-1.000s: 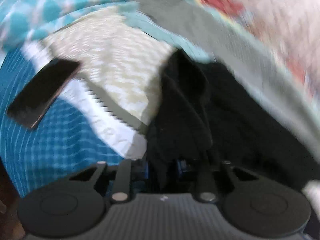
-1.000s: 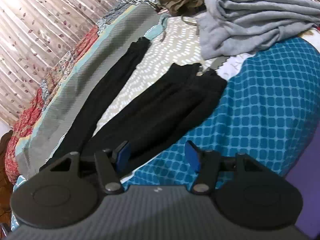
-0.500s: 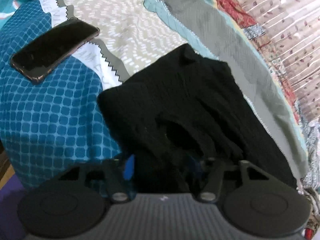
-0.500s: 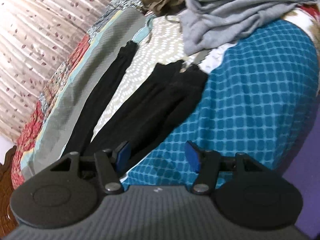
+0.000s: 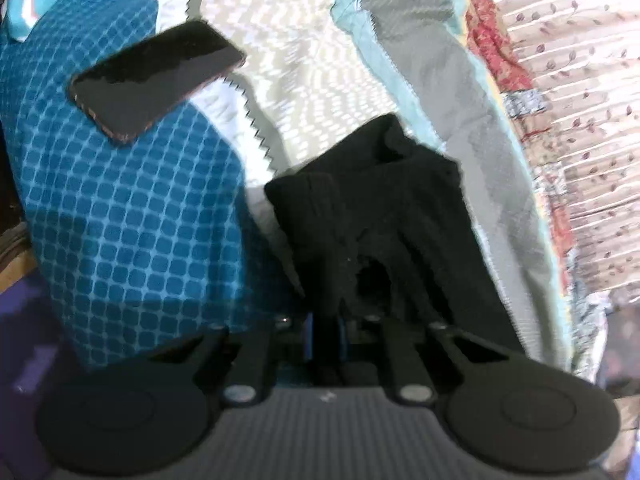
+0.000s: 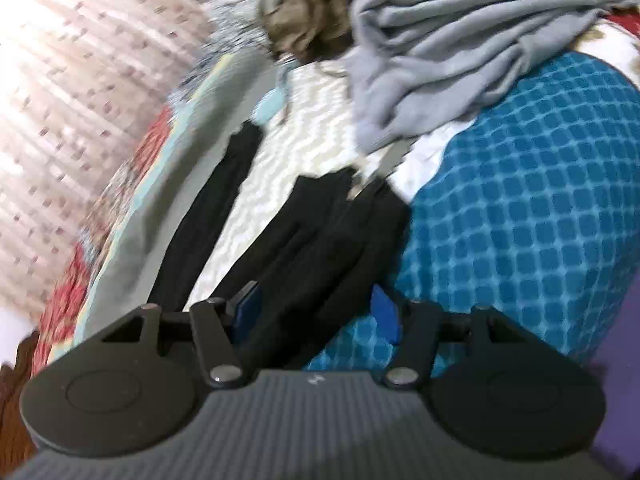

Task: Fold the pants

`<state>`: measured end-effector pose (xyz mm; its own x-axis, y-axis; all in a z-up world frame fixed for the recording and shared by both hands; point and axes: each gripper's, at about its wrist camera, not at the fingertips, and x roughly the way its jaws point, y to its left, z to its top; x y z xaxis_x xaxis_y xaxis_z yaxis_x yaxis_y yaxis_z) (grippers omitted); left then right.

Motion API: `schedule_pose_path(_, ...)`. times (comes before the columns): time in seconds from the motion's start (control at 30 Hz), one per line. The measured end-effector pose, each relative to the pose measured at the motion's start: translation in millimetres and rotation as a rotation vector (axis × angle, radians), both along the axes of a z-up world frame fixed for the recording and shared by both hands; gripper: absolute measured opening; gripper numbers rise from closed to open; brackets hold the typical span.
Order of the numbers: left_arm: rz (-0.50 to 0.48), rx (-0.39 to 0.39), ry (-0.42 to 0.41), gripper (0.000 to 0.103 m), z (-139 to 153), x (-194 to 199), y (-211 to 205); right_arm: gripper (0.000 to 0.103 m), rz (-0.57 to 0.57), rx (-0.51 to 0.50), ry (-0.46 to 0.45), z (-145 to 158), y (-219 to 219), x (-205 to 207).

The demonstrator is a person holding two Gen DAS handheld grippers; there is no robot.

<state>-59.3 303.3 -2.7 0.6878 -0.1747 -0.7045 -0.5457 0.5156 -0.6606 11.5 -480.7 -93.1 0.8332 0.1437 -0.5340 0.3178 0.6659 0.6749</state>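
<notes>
Black pants (image 5: pixel 384 216) are pinched tight in the left gripper (image 5: pixel 332 332), just closed; right gripper (image 6: pixel 316 316) is held half-open, empty, over the legs mid-bed. Next, that grasp is needed.

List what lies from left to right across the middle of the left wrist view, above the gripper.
Blue checked bedcover patch → black phone → beige patterned patch → black pants → grey strip of the cover → pleated floral fabric.
</notes>
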Motion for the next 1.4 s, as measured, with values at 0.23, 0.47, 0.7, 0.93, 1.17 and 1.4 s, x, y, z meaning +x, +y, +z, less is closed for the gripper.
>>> schedule_pose_path(0.23,0.040,-0.043,-0.092,0.010,42.2,-11.6,27.9,0.061,0.169,-0.377,0.053,3.0,46.2,7.5)
schedule_pose_path(0.47,0.041,-0.052,-0.064,0.010,38.5,-17.6,26.3,0.006,0.079,-0.298,0.078,-2.5,36.7,25.6)
schedule_pose_path(0.7,0.045,-0.053,-0.026,0.009,26.0,-30.6,38.5,0.005,-0.021,-0.405,0.046,36.8,35.5,-22.3)
schedule_pose_path(0.93,0.061,-0.043,0.194,0.019,-29.3,-27.8,40.6,0.006,-0.087,-0.321,0.176,-5.5,16.2,-28.1)
schedule_pose_path(1.17,0.097,-0.073,0.084,0.046,-12.7,-57.5,51.1,0.033,-0.220,-0.411,0.160,19.4,13.4,-42.7)
schedule_pose_path(1.4,0.138,0.042,-0.134,0.051,38.4,-68.9,52.0,0.033,-0.079,-0.431,0.014,50.6,35.3,-21.9)
